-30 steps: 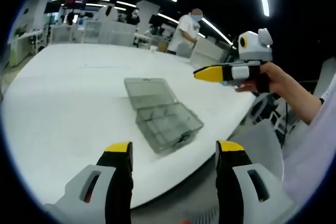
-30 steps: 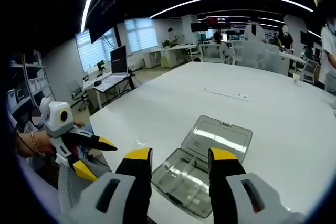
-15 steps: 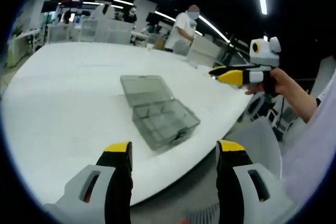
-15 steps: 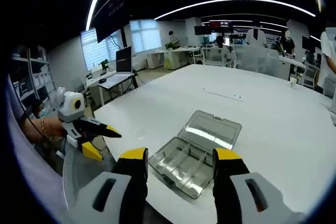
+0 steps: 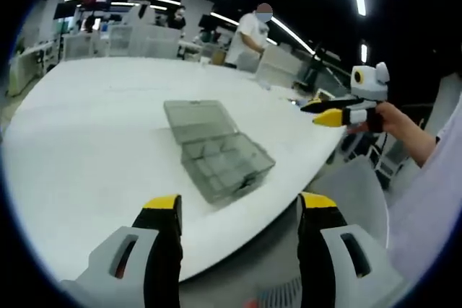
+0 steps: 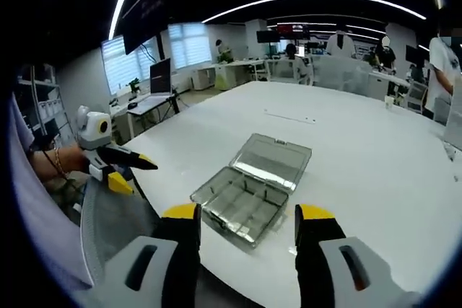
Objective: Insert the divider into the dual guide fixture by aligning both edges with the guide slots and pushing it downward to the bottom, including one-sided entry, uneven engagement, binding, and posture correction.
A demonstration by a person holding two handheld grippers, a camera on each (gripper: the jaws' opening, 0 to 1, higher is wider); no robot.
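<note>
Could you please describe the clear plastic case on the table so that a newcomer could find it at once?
Start from the big white table and look to its near edge, in front of the two yellow-tipped claws. There lies a grey see-through compartment box, its lid folded flat open behind it. It stands alone on that part of the table, the only transparent thing there.

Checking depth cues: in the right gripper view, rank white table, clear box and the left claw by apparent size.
1. Table, by far the largest.
2. Box, lid open.
3. Left claw, held off the table edge.
Box and left claw lie at different depths, so their order may be down to nearness to the camera.
</note>
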